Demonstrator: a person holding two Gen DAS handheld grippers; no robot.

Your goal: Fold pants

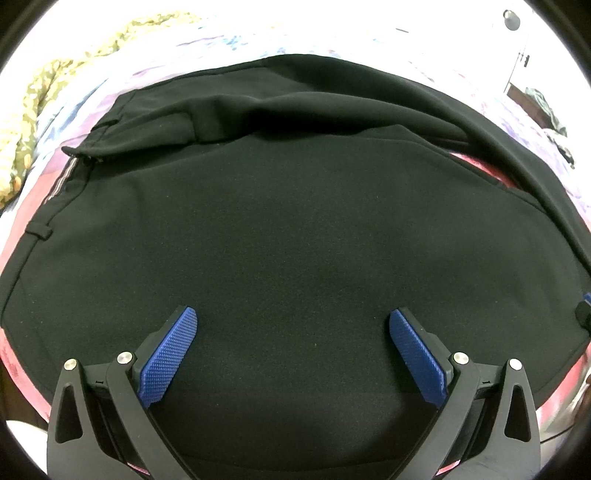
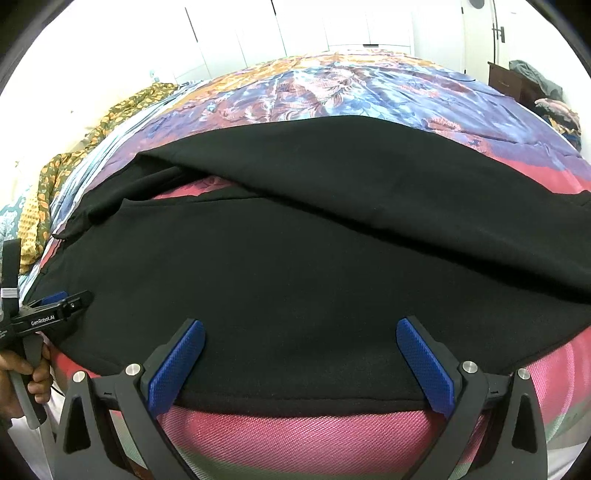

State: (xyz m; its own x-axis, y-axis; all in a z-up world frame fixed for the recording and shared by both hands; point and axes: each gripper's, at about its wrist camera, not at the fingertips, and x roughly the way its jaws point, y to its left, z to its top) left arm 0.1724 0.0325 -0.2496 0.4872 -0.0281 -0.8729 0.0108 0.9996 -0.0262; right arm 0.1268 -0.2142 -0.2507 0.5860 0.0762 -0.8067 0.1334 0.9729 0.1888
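While both pairs of jaws stand spread wide with nothing between the pads, no grip exists on the cloth.

Nearest, in the right wrist view: right gripper [image 2: 300,341] tilted down over the near hem edge of the black pants [image 2: 280,280], blue pads [image 2: 177,365] apart to their fullest, bare pink weave of the bedspread [image 2: 295,439] showing just below the hem between them. Holding nothing. Same stance in the left wrist view: left gripper [image 1: 292,334] gaping over a flat stretch of pants [image 1: 280,229], pads clear of the fabric as far as can be told, empty.

Off to the left in the right wrist view, the left gripper [image 2: 61,306] seen side-on at the cloth's left edge, a hand [image 2: 22,373] wrapped round its handle.

Farther out: pants spread across the bed, long axis running left to right, waistband with a belt loop [image 1: 40,233] at the left end, legs stretching away to the right. A second layer lying over the far part, its edge slanting from far left down to the right, a wedge of bedspread peeping between the two layers.

Beyond that, floral bedspread, a yellow-green patterned cloth [image 2: 110,118] bunched at the far left, white cupboard doors [image 2: 295,29] behind.

Judged for the next move: cloth directly ahead of and below both sets of fingers, near edge closest to the right gripper, waist end closest to the left. Likely a pinch at the near edge, then a carry away across the short axis.
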